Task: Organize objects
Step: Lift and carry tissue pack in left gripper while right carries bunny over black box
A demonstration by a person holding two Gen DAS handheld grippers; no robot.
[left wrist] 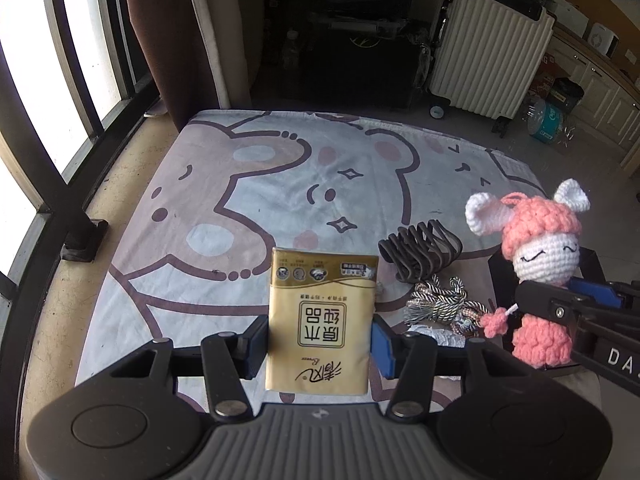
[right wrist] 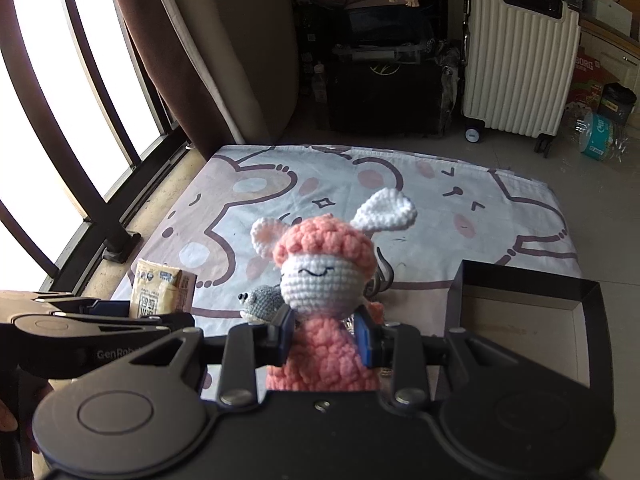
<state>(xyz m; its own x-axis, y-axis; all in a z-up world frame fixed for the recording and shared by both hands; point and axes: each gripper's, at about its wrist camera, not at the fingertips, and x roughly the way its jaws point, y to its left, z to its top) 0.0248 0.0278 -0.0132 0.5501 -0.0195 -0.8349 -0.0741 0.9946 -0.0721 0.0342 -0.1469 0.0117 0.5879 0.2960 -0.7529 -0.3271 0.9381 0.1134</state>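
Tissue pack printed "原木纯品" clamped in left gripper, crochet doll clamped in right gripper

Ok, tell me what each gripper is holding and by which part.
Left gripper: gold tissue pack, clamped across its lower sides. Right gripper: pink crochet doll, clamped at its upper body below the head.

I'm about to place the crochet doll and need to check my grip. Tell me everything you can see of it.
The crochet doll is yarn: a white face with closed stitched eyes, a bumpy pink cap and body, two white ears with pink lining, and a small pink tassel on a cord. It stands upright, lifted off the blanket, with the right gripper shut on its body just below the head. Nothing else visibly touches it.
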